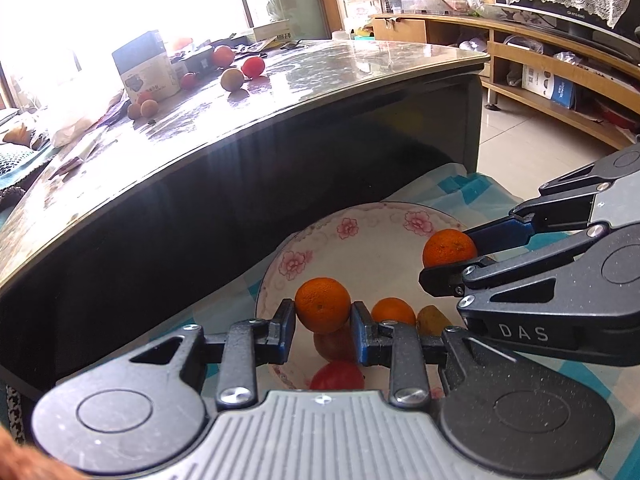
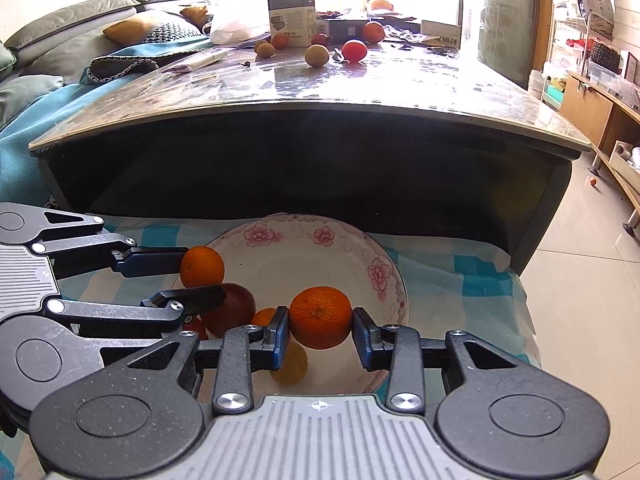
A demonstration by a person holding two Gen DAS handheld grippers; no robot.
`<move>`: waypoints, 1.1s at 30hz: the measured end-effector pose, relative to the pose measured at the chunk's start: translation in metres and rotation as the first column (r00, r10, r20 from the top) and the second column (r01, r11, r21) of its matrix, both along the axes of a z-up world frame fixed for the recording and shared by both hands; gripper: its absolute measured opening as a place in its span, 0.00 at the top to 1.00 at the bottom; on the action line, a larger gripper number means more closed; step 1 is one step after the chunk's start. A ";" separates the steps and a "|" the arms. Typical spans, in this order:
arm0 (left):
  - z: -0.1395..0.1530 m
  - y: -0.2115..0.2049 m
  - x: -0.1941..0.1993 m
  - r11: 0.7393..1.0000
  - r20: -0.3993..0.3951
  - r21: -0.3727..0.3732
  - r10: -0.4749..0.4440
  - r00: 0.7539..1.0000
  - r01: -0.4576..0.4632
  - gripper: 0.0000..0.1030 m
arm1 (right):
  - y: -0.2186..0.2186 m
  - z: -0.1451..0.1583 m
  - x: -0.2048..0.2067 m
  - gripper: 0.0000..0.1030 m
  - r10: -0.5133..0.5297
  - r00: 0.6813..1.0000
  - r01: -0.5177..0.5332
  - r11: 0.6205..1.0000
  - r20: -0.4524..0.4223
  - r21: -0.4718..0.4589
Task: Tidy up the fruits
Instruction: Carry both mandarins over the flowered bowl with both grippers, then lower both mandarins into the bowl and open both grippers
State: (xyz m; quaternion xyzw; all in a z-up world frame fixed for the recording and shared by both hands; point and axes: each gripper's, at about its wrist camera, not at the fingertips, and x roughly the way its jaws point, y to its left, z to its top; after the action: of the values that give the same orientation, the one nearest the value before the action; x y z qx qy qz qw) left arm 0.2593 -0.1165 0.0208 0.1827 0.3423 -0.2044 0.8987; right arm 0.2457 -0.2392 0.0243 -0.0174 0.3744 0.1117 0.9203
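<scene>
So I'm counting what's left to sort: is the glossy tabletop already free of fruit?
No, several round fruits sit on the glossy tabletop beside a white box.

The letters "DAS" stand in pale capitals on the dark body of the right tongs [image 1: 448, 268], seen from the left wrist view. Far ahead of the tongs, a white and grey box [image 2: 291, 14] on the counter [image 2: 400, 80] carries printing that is too small to read. To the right of the right tongs, a blue and white box [image 1: 548, 84] on a low wooden shelf bears print that cannot be made out, and a small white marking on the dark television frame [image 1: 572, 17] above it is also illegible.
</scene>
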 end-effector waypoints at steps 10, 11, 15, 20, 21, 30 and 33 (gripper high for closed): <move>-0.007 0.001 0.015 1.000 0.016 -0.015 0.007 1.000 -0.007 0.64 | 0.000 -0.010 0.015 0.70 -0.006 1.000 0.006 1.000 -0.003 0.026; -0.007 0.001 0.016 1.000 0.019 -0.017 0.007 1.000 -0.007 0.64 | 0.001 -0.011 0.016 0.70 -0.007 1.000 0.007 1.000 -0.004 0.026; -0.008 0.001 0.019 1.000 0.029 -0.028 0.009 1.000 -0.008 0.64 | 0.000 -0.017 0.020 0.70 -0.013 1.000 0.013 1.000 -0.014 0.029; -0.009 0.000 0.023 0.999 0.030 -0.043 0.010 1.000 -0.009 0.64 | 0.001 -0.022 0.021 0.69 -0.007 1.000 0.007 1.000 -0.020 0.017; -0.009 0.000 0.023 0.999 0.030 -0.043 0.010 1.000 -0.008 0.64 | 0.002 -0.023 0.021 0.69 -0.005 1.000 0.006 1.000 -0.021 0.015; -0.009 -0.002 0.022 0.999 0.035 -0.043 0.016 0.999 -0.014 0.63 | 0.000 -0.025 0.022 0.69 -0.013 1.000 0.014 1.000 -0.022 0.018; -0.009 -0.003 0.022 0.999 0.034 -0.043 0.017 0.999 -0.015 0.62 | -0.001 -0.024 0.022 0.69 -0.017 1.000 0.018 1.000 -0.023 0.016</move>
State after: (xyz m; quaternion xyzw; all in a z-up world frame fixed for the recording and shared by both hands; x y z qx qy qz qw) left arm 0.2809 -0.1197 0.0120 0.1640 0.3240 -0.2013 0.9098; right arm 0.2676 -0.2403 0.0003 -0.0056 0.3844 0.1068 0.9170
